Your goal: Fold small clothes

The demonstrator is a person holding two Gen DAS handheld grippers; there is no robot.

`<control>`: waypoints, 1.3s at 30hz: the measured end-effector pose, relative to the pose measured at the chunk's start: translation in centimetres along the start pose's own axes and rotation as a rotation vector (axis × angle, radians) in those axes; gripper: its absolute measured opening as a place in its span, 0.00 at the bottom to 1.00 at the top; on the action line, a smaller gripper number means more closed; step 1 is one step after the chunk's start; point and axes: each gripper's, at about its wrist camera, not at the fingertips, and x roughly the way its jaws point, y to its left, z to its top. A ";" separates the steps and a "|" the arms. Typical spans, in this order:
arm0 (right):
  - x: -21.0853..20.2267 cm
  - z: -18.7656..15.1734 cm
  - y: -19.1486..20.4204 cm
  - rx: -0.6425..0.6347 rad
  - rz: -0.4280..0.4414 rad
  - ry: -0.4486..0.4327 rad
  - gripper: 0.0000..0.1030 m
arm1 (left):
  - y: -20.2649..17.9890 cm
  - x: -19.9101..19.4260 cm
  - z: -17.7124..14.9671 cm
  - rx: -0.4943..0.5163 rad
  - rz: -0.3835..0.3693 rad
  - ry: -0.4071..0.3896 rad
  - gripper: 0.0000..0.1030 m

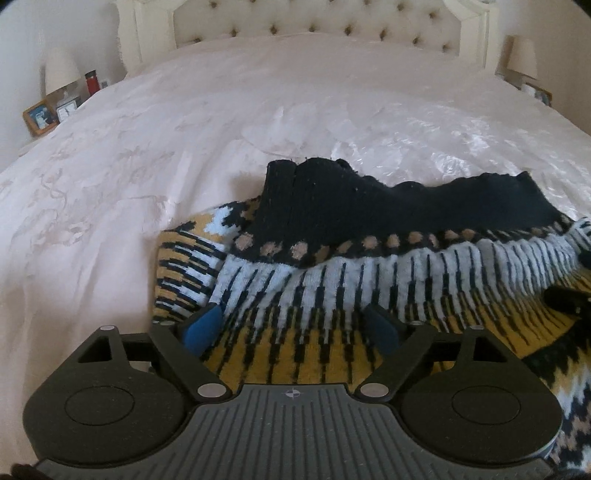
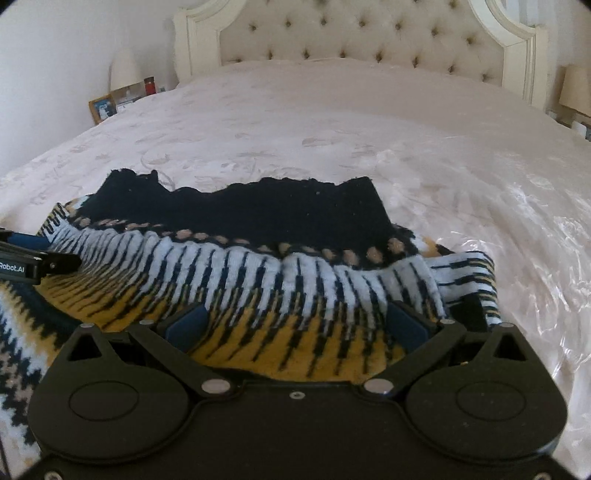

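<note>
Left wrist view, sweater (image 1: 332, 280) beneath wide, empty jaws

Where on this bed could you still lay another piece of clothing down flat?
Nearly all of the white bedspread is bare: the wide stretch between the sweater's dark far edge and the tufted headboard, plus strips to the left and right of the sweater. The near edge is crowded: the sweater lies there, with the open left gripper and right gripper above it.

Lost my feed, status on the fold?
Left gripper and right gripper open over the sweater, nothing pinched. Sweater folded on bed. Nothing in the way.
</note>
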 end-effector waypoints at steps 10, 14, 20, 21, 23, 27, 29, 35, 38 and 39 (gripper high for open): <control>-3.8 0.8 -2.4 0.140 0.046 -0.058 1.00 | -0.1 -0.2 0.0 -0.009 0.005 0.012 0.85; -6.1 0.1 -5.1 0.263 0.053 -0.057 1.00 | -0.2 -0.1 0.2 -0.008 0.009 0.018 0.85; -7.7 -2.9 -8.0 0.381 0.067 0.010 1.00 | -0.4 -0.3 1.4 -0.007 0.017 0.066 0.83; -7.8 -3.3 -8.4 0.401 0.074 0.018 1.00 | -0.4 -0.6 1.7 -0.015 0.014 0.077 0.82; -7.9 -4.0 -9.1 0.438 0.095 0.026 1.00 | -0.4 -1.4 2.3 -0.049 -0.006 0.095 0.82; -7.9 -4.9 -9.8 0.480 0.145 0.035 1.00 | -1.7 -3.3 3.2 -0.091 -0.062 0.095 0.82; -8.0 -5.3 -9.9 0.477 0.156 0.026 1.00 | -3.1 -4.2 4.0 -0.062 -0.072 0.078 0.82; -8.5 -6.2 -10.1 0.479 0.182 0.001 1.00 | -7.5 -4.1 6.4 -0.005 -0.093 0.074 0.82; -8.8 -5.7 -11.0 0.537 0.222 -0.034 1.00 | -9.2 -2.7 6.7 0.018 -0.079 0.108 0.82; -8.7 -5.5 -11.3 0.555 0.231 -0.031 1.00 | -9.7 -2.0 6.6 0.027 -0.075 0.125 0.82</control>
